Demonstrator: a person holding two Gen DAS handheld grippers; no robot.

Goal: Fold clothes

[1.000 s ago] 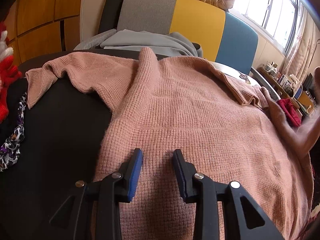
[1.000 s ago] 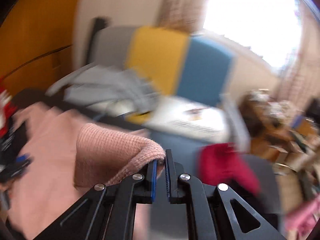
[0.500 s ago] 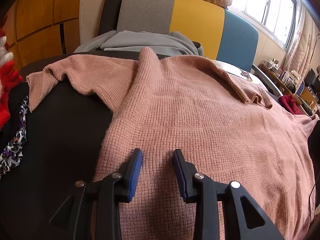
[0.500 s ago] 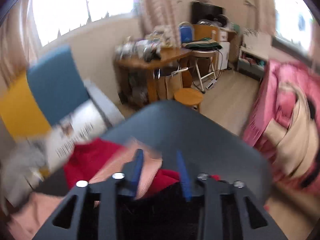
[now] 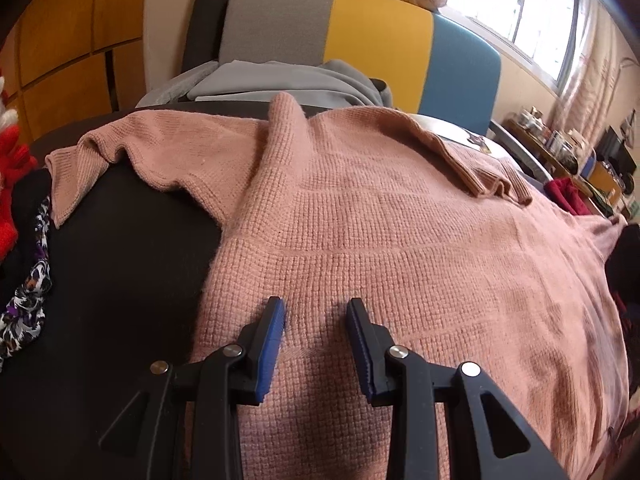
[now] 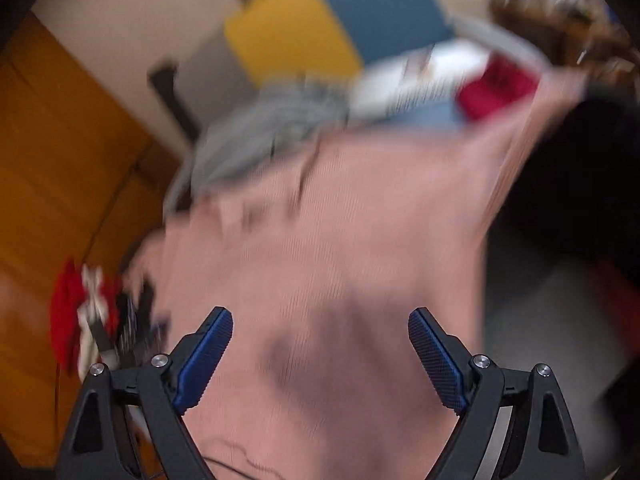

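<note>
The left hand-held gripper (image 5: 315,312) hangs just over the pink knit sweater (image 5: 400,248), jaws partly apart with nothing clamped between them. The right hand-held gripper (image 6: 320,326) has just been opening and stands wide over the same sweater, gripping nothing; its view is blurred. The sweater lies spread across the black worktop (image 5: 120,280), whose bare part shows left of the hem edge. One sleeve (image 5: 120,152) trails left; beyond lies grey clothing (image 5: 288,84) on a grey, yellow and blue sofa (image 5: 380,32).

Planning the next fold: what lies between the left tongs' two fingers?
Only the pink sweater, lying flat on the dark table. The left tongs stand open over it, gripping nothing, as the left wrist view shows.
</note>
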